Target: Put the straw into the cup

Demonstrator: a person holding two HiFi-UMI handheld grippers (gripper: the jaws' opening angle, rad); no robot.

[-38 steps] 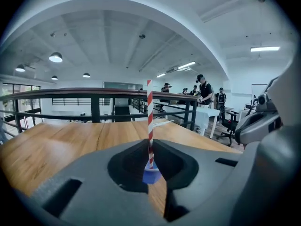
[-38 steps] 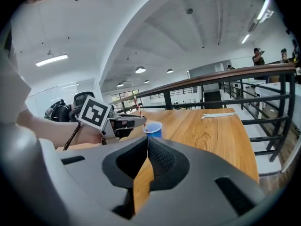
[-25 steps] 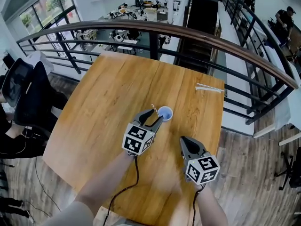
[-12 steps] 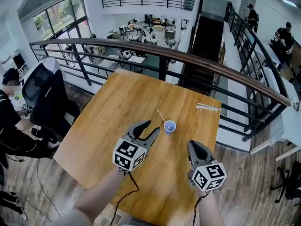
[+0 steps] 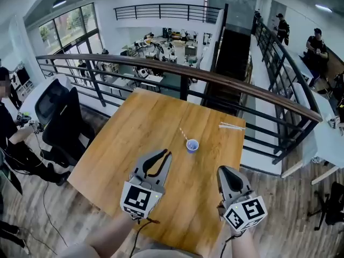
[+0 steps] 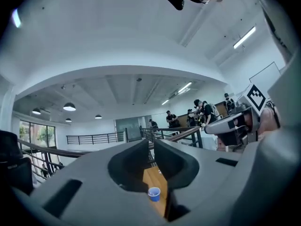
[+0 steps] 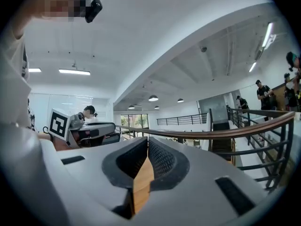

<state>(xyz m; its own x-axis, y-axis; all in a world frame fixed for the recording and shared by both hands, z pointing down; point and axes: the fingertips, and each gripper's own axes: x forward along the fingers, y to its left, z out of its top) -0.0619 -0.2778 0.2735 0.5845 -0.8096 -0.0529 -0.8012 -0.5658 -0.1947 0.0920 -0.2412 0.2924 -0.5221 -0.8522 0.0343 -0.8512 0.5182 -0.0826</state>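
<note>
- We see a small blue plastic cup (image 5: 192, 145) standing upright on the square wooden bench (image 5: 134, 128), right of its middle.
- A thin pale straw (image 5: 184, 134) seems to stand in the cup, leaning toward the far left; it's tiny here, so we can't be sure.
- A few more pale straws (image 5: 231, 126) lie flat by the bench's far right edge, well apart from the cup.
- The left gripper (image 5: 166, 153) is held over the near part of the bench, pointing at the cup but well short of it.
- Its dark fingers (image 6: 128, 166) are released and have just been closing. We see only a slim slit left, with nothing in it and the cup far off through the gap.
- The right gripper (image 5: 224, 170) is held over the near right of the bench. Its fingers (image 7: 162, 161) are clenched tip to tip on nothing.
- A dark metal railing with a wooden handrail (image 5: 252, 93) runs behind the bench.
</note>
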